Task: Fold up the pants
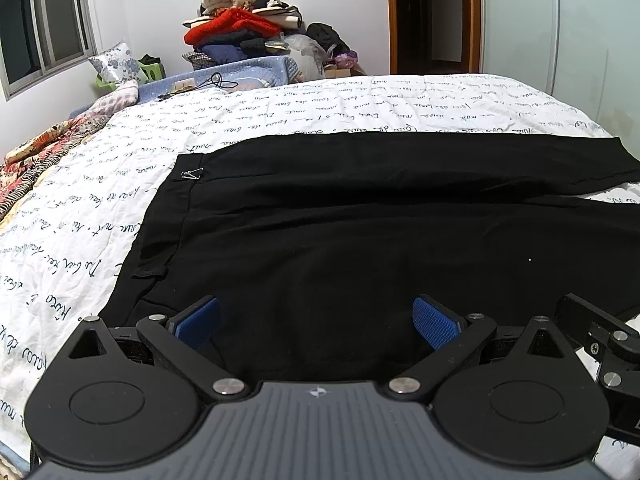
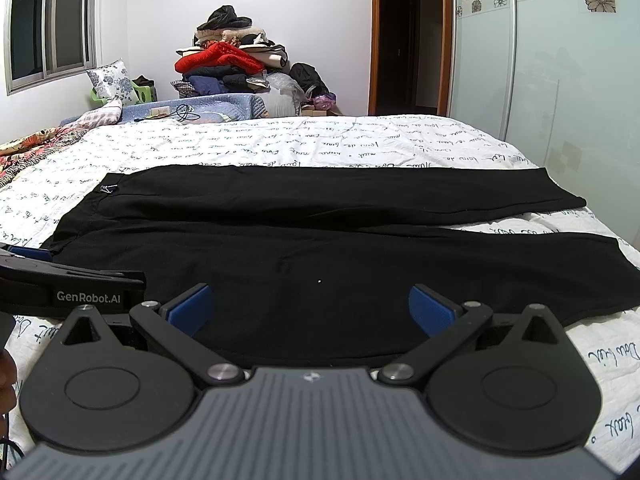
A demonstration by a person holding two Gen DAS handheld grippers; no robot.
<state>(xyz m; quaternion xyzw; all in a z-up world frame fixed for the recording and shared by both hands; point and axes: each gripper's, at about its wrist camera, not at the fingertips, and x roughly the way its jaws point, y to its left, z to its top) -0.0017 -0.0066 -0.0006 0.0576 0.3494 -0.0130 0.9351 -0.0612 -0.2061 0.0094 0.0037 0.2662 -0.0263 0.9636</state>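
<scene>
I see the black pants (image 1: 360,216) spread flat on the white bedspread (image 1: 100,208), waistband left. My left gripper (image 1: 316,322) and right gripper (image 2: 310,310) both gape wide over the near edge, holding nothing.

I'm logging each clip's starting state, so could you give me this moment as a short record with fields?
garment: black pants, spread flat, legs side by side, unfolded
waistband: at the left, small metal clip on it
surface: bed with white script-print quilt
left gripper: open, over the near edge of the pants, holding nothing
right gripper: open, over the near edge, holding nothing
background: clothes pile by the far wall
</scene>
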